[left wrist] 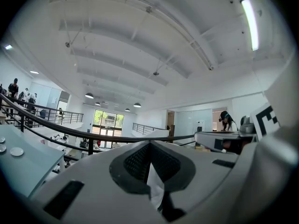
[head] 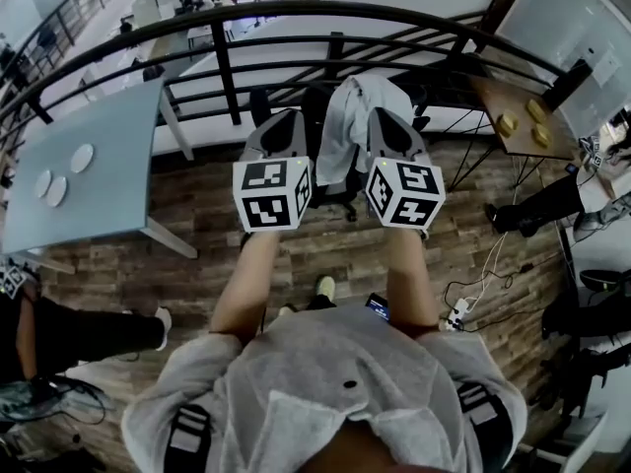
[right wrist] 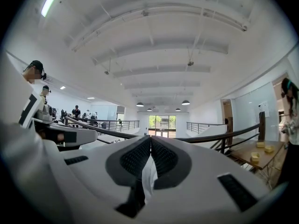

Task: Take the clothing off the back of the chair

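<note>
Left gripper point(left wrist: 149, 144): pointing level, jaws clamping together on a fold of white clothing point(left wrist: 155, 186), the cloth showing below the ribbed pads.
Right gripper point(right wrist: 150, 140): pointing level beside the other, jaws likewise pinching shut on a strip of the same white cloth.
Marker cubes: left cube point(head: 273, 193) and right cube point(head: 405, 192) sitting side by side at the near ends of the grippers, just ahead of the bare forearms.
Clothing, in the head view: hanging bunched between the two gripper tips, gripped on both sides, draping down over the chair point(head: 340, 197); not showing whether touching the chair's back or hanging clear of it.
Chair: standing dark behind and under the cloth, just inside the railing point(head: 296, 13).
Floor point(head: 197, 254): showing wooden planks, cables trailing across at the right.
Grey table point(head: 108, 136): standing at the left, carrying three white discs point(head: 59, 177).
Wooden table point(head: 508, 141): standing at the right, bearing small yellow things point(head: 523, 121).
Railing: curving black across the front, beyond the chair.
Far hall: opening past the railing, with people standing in the distance.
</note>
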